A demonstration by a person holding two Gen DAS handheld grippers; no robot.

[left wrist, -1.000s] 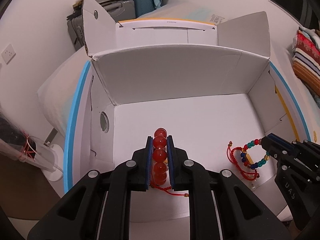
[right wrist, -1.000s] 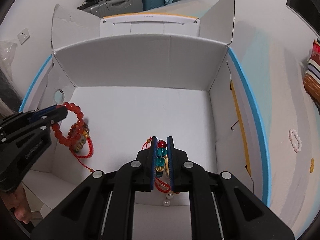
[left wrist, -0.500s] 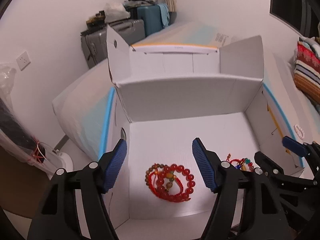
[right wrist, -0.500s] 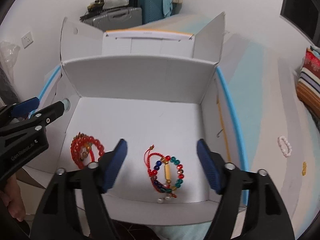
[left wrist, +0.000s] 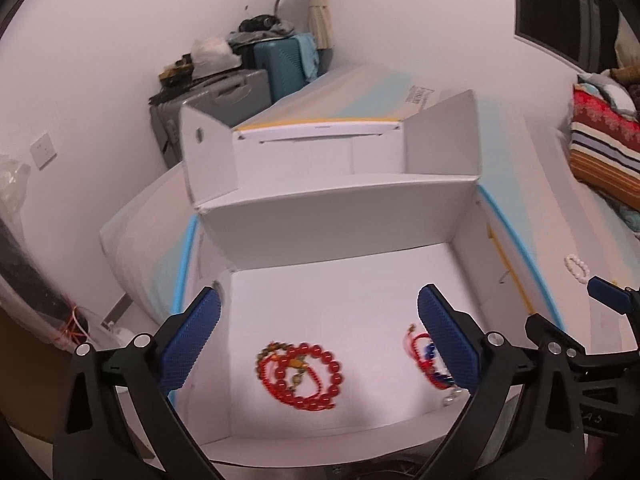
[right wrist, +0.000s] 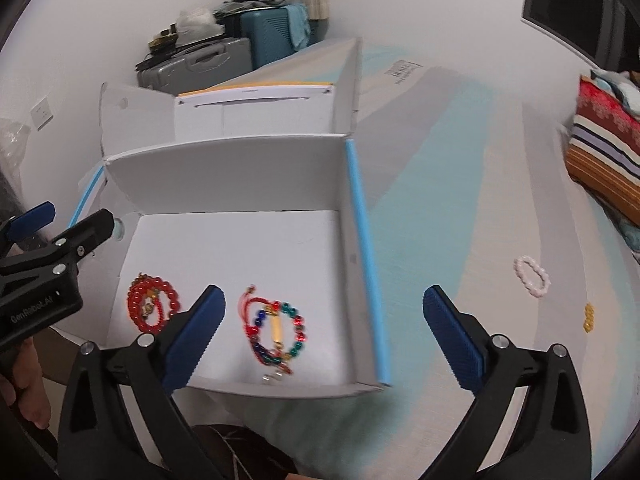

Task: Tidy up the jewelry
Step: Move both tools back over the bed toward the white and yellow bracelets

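Left gripper (left wrist: 318, 336): jaws spread wide, just been opening, nothing between the pads; its blue pads (left wrist: 191, 336) frame the near part of the box floor.
Red bead bracelet (left wrist: 300, 374): lies loose on the box floor directly below and between the left gripper's pads, touching neither; blurred, so the brownish strand coiled with it is hard to make out.
Right gripper (right wrist: 318, 338): jaws likewise stand far apart, just been opening, empty; its left pad hangs over the box, its right pad over the bed.
Multicolour bead bracelet (right wrist: 276, 330): on the box floor just right of the right gripper's left pad, free of it; red cord, a gold tube and small pale beads at the near end; in the left wrist view the left gripper's right pad hides most of it.
White box (right wrist: 240, 184): open cardboard, flaps raised beyond both grippers; near wall partly cut off by the gripper bodies.
Bed (right wrist: 460, 220): carries the box; pale sheet, blurred.
Pale bead bracelet (right wrist: 532, 276): on the bed, beyond the right gripper's right pad, well apart from the box.
Small gold piece (right wrist: 588, 317): just nearer than the pale bracelet; too small to identify.
Person's hand (right wrist: 28, 384): lower left edge of the right wrist view, mostly cut off.
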